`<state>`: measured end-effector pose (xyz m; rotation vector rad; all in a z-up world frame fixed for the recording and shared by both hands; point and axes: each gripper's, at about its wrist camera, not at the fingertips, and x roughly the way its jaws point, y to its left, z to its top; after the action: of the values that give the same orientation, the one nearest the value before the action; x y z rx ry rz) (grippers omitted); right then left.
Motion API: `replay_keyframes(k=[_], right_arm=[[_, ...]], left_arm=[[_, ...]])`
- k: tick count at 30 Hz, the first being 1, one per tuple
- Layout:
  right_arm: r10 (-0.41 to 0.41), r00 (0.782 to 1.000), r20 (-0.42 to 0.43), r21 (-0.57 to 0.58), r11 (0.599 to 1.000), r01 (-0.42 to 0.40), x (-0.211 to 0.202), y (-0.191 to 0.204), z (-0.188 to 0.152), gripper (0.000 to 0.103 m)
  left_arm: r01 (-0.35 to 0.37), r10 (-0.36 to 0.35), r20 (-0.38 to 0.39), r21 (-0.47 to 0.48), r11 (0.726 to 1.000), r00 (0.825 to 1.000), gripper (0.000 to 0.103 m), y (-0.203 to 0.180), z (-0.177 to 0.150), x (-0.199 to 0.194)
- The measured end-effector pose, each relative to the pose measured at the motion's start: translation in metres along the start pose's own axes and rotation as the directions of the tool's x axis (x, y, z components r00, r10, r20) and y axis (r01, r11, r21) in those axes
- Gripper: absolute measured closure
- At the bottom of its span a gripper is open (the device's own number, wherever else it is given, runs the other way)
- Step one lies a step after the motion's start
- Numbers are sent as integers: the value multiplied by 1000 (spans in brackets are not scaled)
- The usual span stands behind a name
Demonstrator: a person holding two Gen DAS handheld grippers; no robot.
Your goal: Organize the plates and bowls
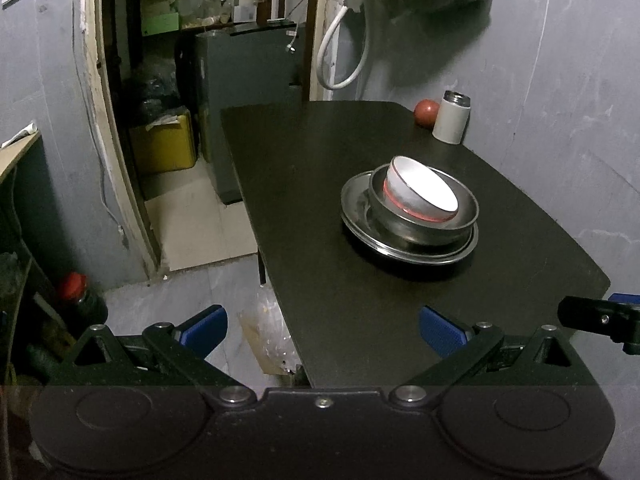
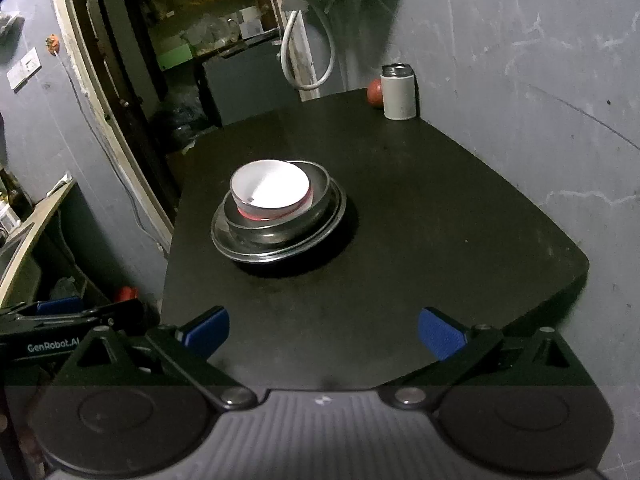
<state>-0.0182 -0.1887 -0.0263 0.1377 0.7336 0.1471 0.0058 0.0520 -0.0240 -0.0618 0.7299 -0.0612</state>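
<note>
- Black table (image 2: pixel 400 208): dish stack sits mid-top, well apart from both grippers.
- Steel plates (image 2: pixel 276 250) at bottom: stiff, slick, prob. light; take by rim.
- Steel bowl (image 2: pixel 320 196) nested on them: rim grip too.
- White bowl (image 2: pixel 270 190) w/ red base, tilted on top: maybe fragile, pinch the wall.
- Left gripper (image 1: pixel 324 330) & right gripper (image 2: pixel 324 330): jaws wide, empty.

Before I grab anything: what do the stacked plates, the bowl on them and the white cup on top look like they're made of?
Plates: likely stainless steel, with shiny grey rims and mirror-like glints.
Bowl: same polished metal look, probably steel.
White cup: smooth, bright white inside with a red band low on its outside; ceramic, melamine or plastic, I cannot tell which. It sits tilted in the bowl.
Both grippers, left and right, are open and empty.
</note>
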Motion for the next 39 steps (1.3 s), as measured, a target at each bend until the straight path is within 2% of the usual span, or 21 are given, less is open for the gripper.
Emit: replay_keyframes(k=[10,39], right_arm=[[-3,1000,-17,11,1000,3,4,-5,-1,0],[-3,1000,-18,-3,1000,2,6,-1,0,0]], left_arm=[[2,-2,-23,15,1000,1000,1,-5,1,6],[1,-1,-24,6,1000,1000,1,0,1,10]])
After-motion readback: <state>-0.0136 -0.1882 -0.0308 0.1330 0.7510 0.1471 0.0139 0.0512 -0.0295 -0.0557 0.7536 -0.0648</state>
